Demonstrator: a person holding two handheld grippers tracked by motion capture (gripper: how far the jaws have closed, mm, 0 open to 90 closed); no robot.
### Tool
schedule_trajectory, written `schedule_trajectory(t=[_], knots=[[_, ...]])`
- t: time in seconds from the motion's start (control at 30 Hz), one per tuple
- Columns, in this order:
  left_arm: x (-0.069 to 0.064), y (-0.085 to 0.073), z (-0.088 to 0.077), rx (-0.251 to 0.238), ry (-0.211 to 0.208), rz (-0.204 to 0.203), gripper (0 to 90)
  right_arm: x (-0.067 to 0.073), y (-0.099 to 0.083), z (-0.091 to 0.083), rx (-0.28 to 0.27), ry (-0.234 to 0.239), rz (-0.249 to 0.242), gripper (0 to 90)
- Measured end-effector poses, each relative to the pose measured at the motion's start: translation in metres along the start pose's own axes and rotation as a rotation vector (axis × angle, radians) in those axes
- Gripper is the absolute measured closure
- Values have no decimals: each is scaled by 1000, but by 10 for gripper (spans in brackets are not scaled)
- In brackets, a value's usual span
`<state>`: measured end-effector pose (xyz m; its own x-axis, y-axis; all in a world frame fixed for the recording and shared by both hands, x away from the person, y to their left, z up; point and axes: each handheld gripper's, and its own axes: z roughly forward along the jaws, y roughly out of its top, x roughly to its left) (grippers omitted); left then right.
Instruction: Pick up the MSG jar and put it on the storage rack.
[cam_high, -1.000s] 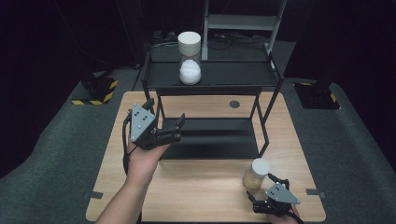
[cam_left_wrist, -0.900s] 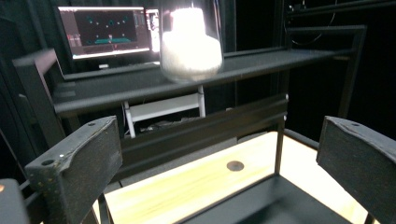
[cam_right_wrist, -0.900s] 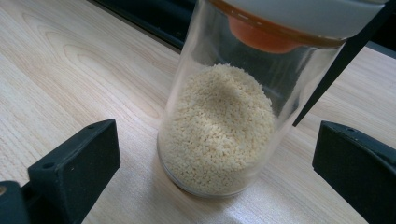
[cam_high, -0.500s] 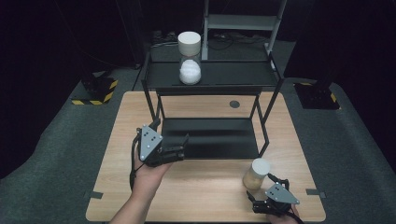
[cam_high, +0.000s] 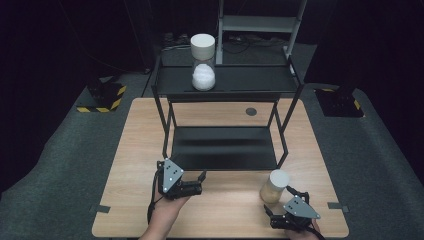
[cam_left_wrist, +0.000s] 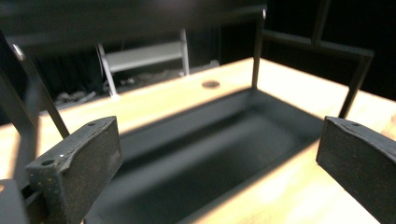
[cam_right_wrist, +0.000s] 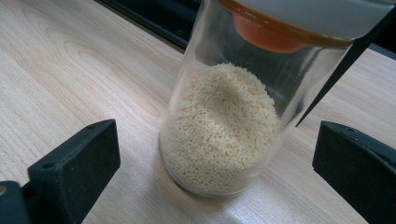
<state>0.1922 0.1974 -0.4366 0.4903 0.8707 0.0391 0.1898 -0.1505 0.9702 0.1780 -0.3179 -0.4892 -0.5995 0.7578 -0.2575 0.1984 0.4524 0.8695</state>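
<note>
Jar: clear glass jar of pale grain, white lid, upright on the wooden bench.
Right hand-held gripper: jaws wide, empty; jar at its 11 o'clock, close.
Left hand-held gripper: wide, empty, farther.

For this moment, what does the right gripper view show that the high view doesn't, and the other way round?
Right gripper view alone: pale grains filling the jar's lower part, and an orange insert under its lid. High view alone: a second jar of white stuff on the rack's top shelf, and the left gripper, open. Both: the grain jar standing on the table before the open right gripper.
</note>
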Motion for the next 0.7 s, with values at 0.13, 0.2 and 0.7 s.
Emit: schedule_trajectory(t=[0.13,0.2,0.7], knots=[[-2,-14,2,34,-6,-13,4,1,0,0,2,-2,-3,0],[-5,-22,3,68,-6,-10,4,1,0,0,2,-2,-6,0],[-18,-47,4,272,6,148,4,3,2,1,9,-11,-6,0]])
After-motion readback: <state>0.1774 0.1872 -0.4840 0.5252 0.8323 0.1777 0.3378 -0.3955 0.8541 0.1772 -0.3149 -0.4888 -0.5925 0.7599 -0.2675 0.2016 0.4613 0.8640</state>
